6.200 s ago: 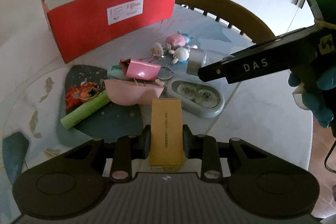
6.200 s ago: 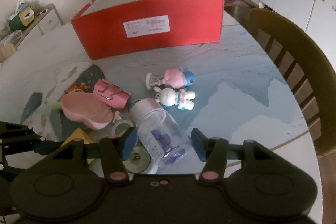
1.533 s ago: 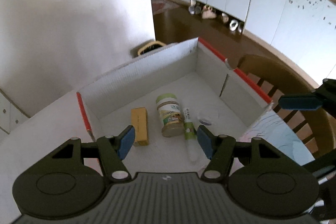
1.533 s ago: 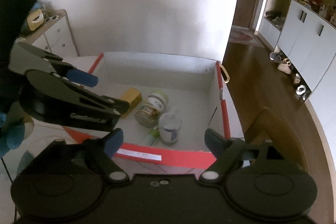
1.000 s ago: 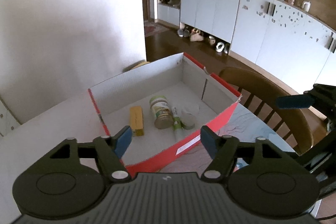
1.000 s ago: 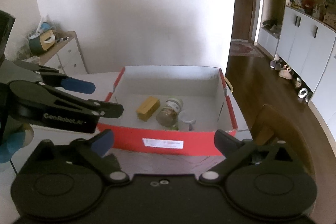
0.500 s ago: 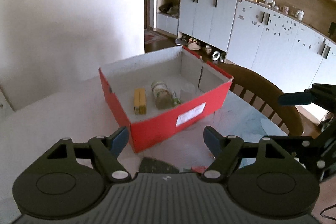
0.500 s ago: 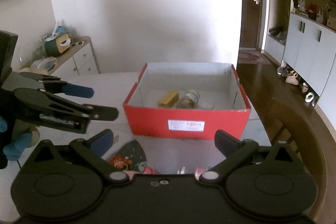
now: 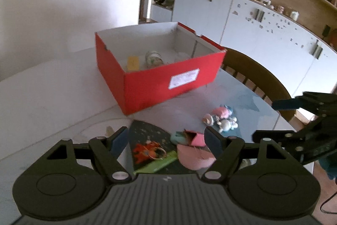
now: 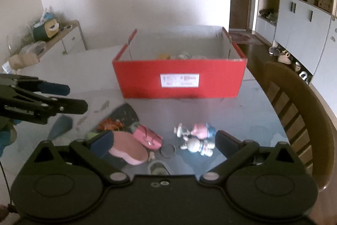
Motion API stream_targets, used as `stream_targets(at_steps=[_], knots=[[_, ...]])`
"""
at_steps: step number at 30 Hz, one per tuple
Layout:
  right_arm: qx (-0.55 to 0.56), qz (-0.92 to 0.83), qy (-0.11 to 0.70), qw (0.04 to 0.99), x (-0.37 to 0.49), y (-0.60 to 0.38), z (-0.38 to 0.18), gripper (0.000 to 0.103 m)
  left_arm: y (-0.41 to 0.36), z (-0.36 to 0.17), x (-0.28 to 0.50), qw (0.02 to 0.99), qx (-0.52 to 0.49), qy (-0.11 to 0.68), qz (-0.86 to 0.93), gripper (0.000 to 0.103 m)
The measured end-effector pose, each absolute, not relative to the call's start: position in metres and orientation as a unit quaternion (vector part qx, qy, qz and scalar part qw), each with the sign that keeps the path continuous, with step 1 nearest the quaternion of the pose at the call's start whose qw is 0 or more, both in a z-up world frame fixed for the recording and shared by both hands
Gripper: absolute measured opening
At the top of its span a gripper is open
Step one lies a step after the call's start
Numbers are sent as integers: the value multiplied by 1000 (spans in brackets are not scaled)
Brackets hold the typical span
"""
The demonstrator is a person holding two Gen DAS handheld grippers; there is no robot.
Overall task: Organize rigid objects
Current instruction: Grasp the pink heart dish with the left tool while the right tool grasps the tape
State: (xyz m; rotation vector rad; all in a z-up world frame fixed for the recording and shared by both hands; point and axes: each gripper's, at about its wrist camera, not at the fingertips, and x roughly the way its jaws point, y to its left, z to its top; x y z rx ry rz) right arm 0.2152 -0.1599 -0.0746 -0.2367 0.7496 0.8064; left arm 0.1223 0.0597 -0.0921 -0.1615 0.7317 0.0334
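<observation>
White cupboards and open shelves line the far wall behind a round counter point(image 9: 52, 98) with a wooden chair point(image 10: 299, 111) at its right edge. Toward the left, the left gripper point(image 9: 166, 138) hangs with its fingers spread wide and nothing between them. Just ahead of it lie an orange toy point(image 9: 149, 151), a green tube point(image 9: 155, 163) and pink cases point(image 9: 195, 157). Near the counter's far edge the red box point(image 10: 179, 79) already holds a yellow carton point(image 9: 133, 63), a jar point(image 9: 153, 58) and something clear; its white label is too blurred to read. Two small figurines point(image 10: 197, 138) and a keyring lie further right, under the right gripper point(image 10: 164, 140), whose fingers are likewise spread and empty. I judge the sorting partly done, with these loose pieces left.
</observation>
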Motion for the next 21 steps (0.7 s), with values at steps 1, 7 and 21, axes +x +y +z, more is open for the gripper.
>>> stream_targets(at_steps=[1, 7, 21], knots=[[-113, 383, 358, 844, 215, -160, -78, 101, 57, -96, 122, 931, -76, 357, 13, 78], [-130, 383, 377, 833, 212, -161, -102, 99, 42, -118, 127, 929, -71, 364, -6, 78], [-183, 398, 403, 804, 201, -159, -145, 84, 17, -158, 144, 918, -43, 393, -39, 78]])
